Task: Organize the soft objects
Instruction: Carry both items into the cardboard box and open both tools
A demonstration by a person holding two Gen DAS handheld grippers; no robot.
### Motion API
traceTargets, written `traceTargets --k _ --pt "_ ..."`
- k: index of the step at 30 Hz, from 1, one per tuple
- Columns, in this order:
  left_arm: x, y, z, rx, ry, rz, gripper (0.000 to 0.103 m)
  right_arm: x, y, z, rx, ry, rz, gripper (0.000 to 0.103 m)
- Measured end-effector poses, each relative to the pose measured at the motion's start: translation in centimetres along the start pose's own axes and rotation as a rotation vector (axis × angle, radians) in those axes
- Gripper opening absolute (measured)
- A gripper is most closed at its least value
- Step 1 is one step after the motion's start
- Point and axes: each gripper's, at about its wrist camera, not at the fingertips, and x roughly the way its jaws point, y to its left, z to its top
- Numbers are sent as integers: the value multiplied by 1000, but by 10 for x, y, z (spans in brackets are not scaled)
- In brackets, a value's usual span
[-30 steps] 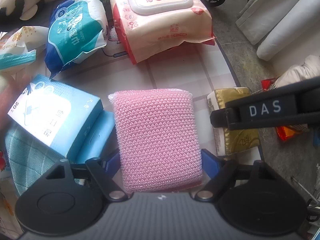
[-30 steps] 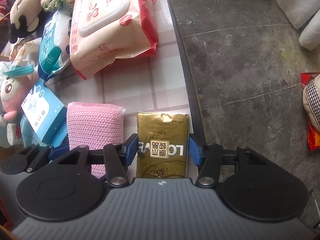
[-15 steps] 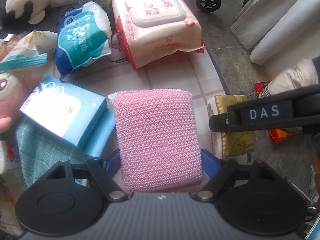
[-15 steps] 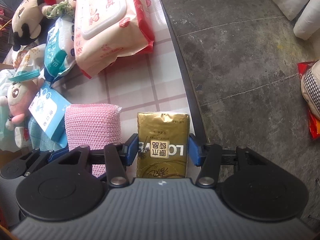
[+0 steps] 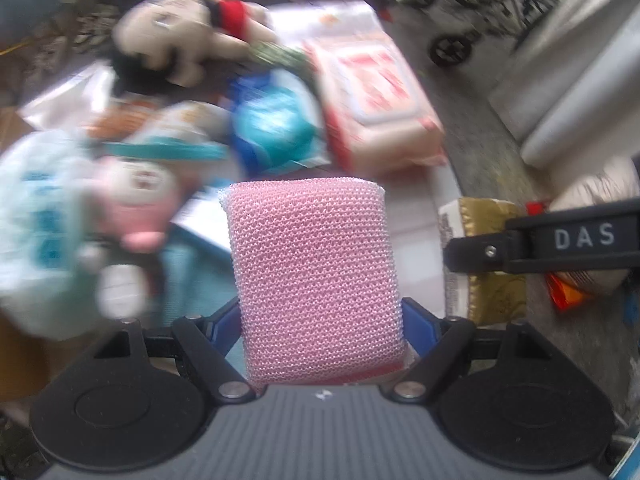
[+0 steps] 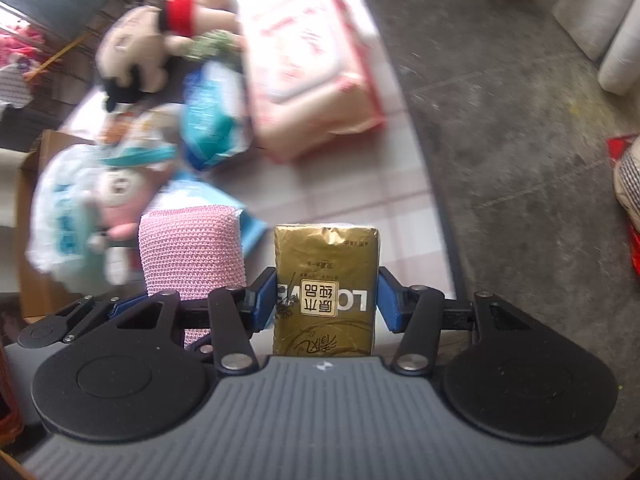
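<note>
Pink mesh sponge (image 5: 316, 276) sits clamped in your left tool (image 5: 320, 320), raised above the cluttered desk (image 6: 400, 184); it looks light and squashy, so hold its lower sides gently. Your right tool (image 6: 326, 304) grips the smaller gold tissue pack (image 6: 326, 288), whose foil looks slick.

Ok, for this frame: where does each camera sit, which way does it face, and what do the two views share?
Left wrist: sits on the left gripper, facing forward along its fingers at the sponge it clamps, blurred clutter behind; the right gripper's arm shows at right.
Right wrist: sits on the right gripper, facing forward at the gold pack it clamps, the floor at right; the left gripper shows at left.
Shared: sponge, gold pack, wipes pack, plush doll.
</note>
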Motion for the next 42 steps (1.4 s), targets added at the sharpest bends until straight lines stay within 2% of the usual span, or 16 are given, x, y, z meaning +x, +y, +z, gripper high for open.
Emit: traceTargets --k 4,9,14,20,26,31,36,39,42 --pt "-43 49 -1 -65 -47 75 83 -16 47 4 -60 -6 75 50" --pt "-79 120 -7 -172 -99 160 83 -20 128 9 -181 -3 167 50" --pt "-89 197 -20 -258 -131 232 83 -7 214 11 -280 -10 233 50" --pt "-88 298 -29 -308 -118 247 83 25 324 9 -301 2 266 50" --pt "-81 385 -14 -236 -121 246 83 64 434 13 -292 2 264 51" --pt "-56 446 11 -118 -161 296 83 118 506 36 -265 3 242 51" --pt "-11 484 40 4 -132 307 84 182 554 63 -227 22 194 51" --pt "13 492 51 94 -123 323 84 213 570 78 -205 29 156 51" --pt "32 499 60 127 -101 312 84 238 580 90 -196 42 126 51"
